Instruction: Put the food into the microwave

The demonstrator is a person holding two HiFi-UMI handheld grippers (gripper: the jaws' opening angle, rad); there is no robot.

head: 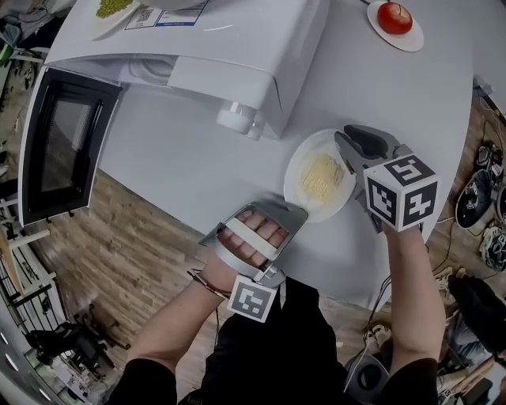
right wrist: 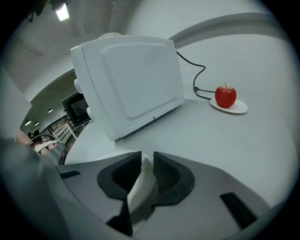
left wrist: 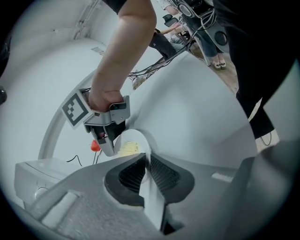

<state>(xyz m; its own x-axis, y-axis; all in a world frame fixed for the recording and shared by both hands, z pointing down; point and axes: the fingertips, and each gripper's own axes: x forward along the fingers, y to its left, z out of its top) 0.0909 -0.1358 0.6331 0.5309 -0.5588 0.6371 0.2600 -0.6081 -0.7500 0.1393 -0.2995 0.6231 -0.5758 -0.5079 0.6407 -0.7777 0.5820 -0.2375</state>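
Note:
A white plate [head: 299,186] of pale yellow shredded food [head: 320,176] rests on the grey table in front of the white microwave [head: 205,47]. The microwave's dark door [head: 59,146] hangs open to the left. My left gripper [head: 294,212] is shut on the plate's near-left rim. My right gripper [head: 345,154] is shut on the plate's right rim. In the left gripper view the rim [left wrist: 143,145] runs between the ribbed pads [left wrist: 133,174], with the right gripper [left wrist: 110,136] across the plate. In the right gripper view the rim [right wrist: 143,183] is pinched between the pads [right wrist: 165,174].
A red apple [head: 394,17] on a small plate [head: 411,38] sits at the table's far right, with the microwave's black cable [right wrist: 197,77] beside it. A dish of green food [head: 111,9] rests on top of the microwave. The table's [head: 182,158] curved edge and a wooden floor lie near my body.

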